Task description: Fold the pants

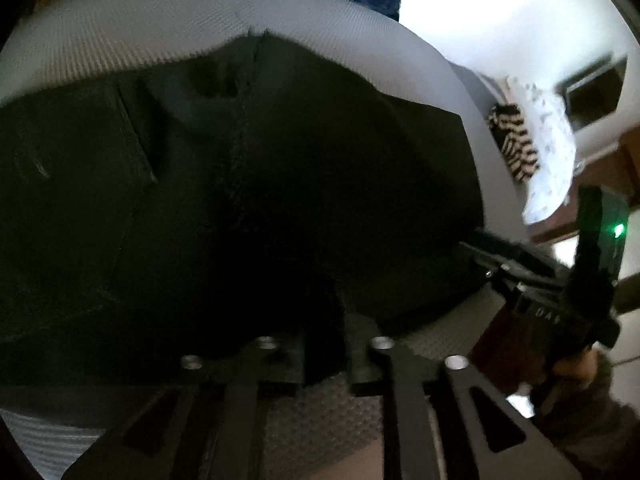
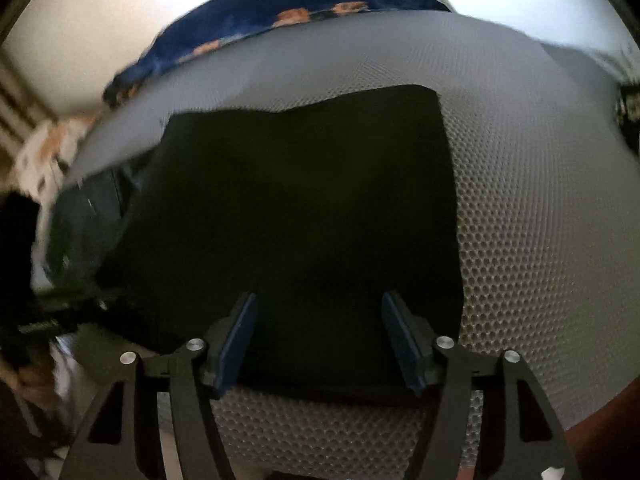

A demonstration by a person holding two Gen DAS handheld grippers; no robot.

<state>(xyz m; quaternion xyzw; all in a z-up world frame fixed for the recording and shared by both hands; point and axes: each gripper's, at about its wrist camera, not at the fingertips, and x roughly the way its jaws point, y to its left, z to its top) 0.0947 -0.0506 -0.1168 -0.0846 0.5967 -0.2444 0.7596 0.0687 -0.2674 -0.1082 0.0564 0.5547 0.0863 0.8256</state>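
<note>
Dark pants (image 1: 240, 184) lie spread on a grey mesh mattress (image 1: 120, 28). In the left wrist view my left gripper (image 1: 324, 344) sits low over the near edge of the pants, its fingers close together and dark against the cloth, so I cannot tell whether cloth is between them. The right gripper (image 1: 532, 280) shows at the right edge of the pants there. In the right wrist view a folded dark part of the pants (image 2: 304, 208) lies on the mattress (image 2: 532, 220). My right gripper (image 2: 318, 340) is open, its blue pads (image 2: 236, 344) astride the near edge of the cloth.
A blue patterned blanket (image 2: 280, 8) lies at the far edge of the mattress. A striped cloth (image 1: 514, 144) and a white speckled cloth (image 1: 552, 148) hang beyond the right side. The other gripper and hand (image 2: 24, 320) show at the left.
</note>
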